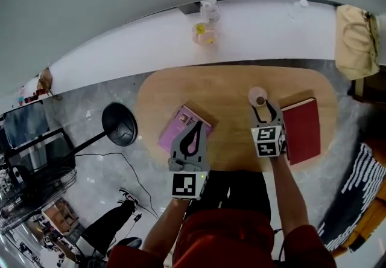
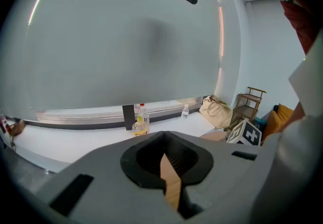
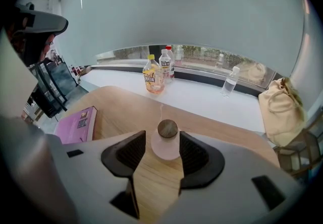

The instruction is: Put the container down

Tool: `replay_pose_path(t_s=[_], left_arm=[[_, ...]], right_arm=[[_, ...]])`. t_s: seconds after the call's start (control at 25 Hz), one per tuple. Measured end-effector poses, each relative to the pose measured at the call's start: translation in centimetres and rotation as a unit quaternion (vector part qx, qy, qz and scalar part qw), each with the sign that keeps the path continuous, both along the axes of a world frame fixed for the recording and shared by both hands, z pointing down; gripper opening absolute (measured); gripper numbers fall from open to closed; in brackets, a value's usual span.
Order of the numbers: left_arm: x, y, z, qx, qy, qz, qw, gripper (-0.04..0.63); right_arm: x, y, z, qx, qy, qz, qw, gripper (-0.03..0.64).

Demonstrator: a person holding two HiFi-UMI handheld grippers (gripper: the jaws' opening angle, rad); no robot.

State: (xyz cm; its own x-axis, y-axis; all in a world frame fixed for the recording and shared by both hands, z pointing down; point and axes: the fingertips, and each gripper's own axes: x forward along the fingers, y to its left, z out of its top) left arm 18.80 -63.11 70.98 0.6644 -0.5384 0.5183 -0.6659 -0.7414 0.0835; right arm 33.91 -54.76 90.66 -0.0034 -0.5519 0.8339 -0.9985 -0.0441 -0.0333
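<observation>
Pointing toward 12 o'clock, the right gripper [image 3: 162, 138] sits low over the wooden tabletop [image 1: 229, 86] with its jaws spread wide and gripping nothing. Directly between their tips stands the container [image 3: 166, 148], a small pale pink jar with a dark round lid. It is upright, its long axis vertical, and its base appears to rest on the wood. One pad stands clear of it; the other is very close, and contact cannot be confirmed. Backing straight toward 6 o'clock looks the safest way out. At 9 o'clock, well apart, the left gripper [image 1: 198, 128] hovers over a pink book [image 1: 175, 131], jaws together and empty. A red book [image 1: 301, 128] lies just beside the right gripper at 3 o'clock.
</observation>
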Motion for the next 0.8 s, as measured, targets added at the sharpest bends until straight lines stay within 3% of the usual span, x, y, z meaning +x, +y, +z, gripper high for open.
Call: replay_pose_path(t_s=[0.4,0.8], left_arm=[[-2.9,1.6,-4.6,0.031,0.028,-0.004,0.9991,0.006],[-9.3,4.4,-8.5,0.058,0.043,-0.026,0.9971,0.006]], right_arm=[[-2.5,3.6,-6.2,0.014,0.014,0.004,1.0,0.206],[-6.4,7.3,-12.9,0.044,0.03,0.02,0.998,0.206]])
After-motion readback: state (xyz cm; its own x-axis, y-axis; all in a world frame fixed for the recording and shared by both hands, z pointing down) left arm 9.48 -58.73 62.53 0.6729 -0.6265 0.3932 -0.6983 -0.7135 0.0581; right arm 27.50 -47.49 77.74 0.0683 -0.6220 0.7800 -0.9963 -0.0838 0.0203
